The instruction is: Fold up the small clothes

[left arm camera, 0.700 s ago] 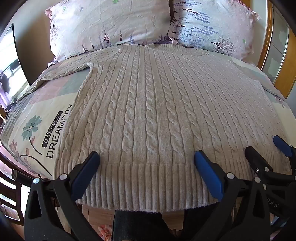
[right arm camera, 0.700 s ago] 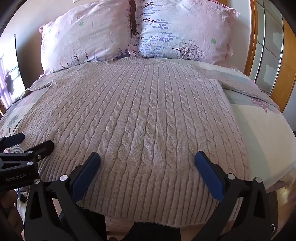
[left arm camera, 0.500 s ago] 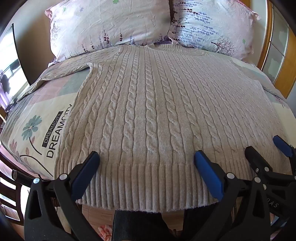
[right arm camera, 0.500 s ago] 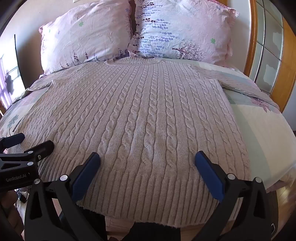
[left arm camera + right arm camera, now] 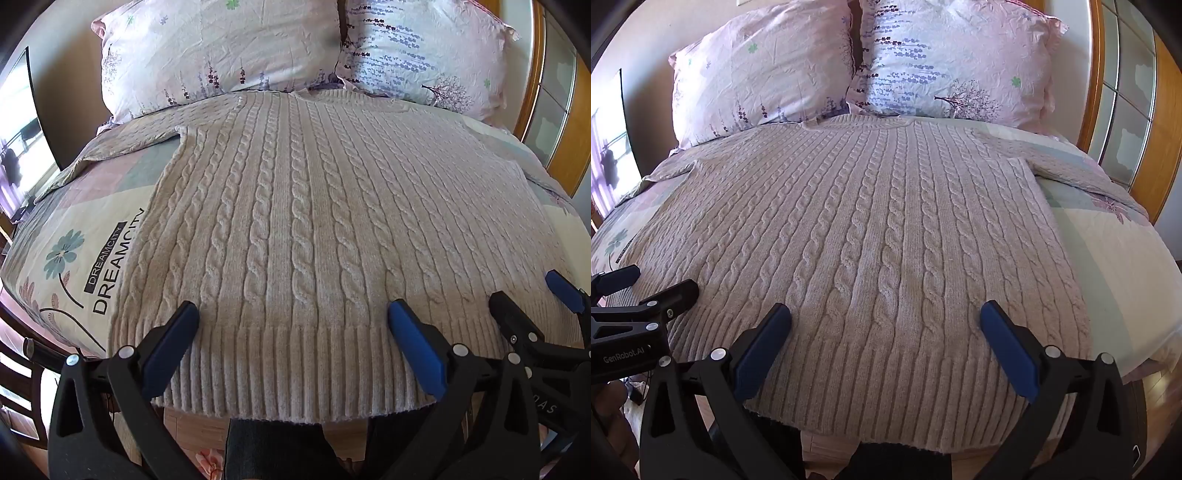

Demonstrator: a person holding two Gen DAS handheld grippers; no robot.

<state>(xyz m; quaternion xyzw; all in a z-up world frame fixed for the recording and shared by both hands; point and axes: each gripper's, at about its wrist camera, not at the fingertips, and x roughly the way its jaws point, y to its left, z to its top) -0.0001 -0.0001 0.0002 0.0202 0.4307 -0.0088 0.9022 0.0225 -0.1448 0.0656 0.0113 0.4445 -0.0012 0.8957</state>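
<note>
A beige cable-knit sweater (image 5: 303, 221) lies flat on the bed, neck toward the pillows, ribbed hem hanging over the near edge; it also shows in the right wrist view (image 5: 879, 236). My left gripper (image 5: 293, 312) is open above the hem, left of centre. My right gripper (image 5: 886, 312) is open above the hem, right of centre. Each gripper shows in the other's view: the right one (image 5: 532, 295) at the right edge, the left one (image 5: 653, 282) at the left edge. Both sleeves spread sideways.
Two floral pillows (image 5: 229, 55) (image 5: 953, 62) lean at the head of the bed. The printed bedsheet (image 5: 99, 258) shows on both sides of the sweater. A wooden-framed panel (image 5: 1126, 92) stands at the right. A dark chair (image 5: 22, 369) stands at the lower left.
</note>
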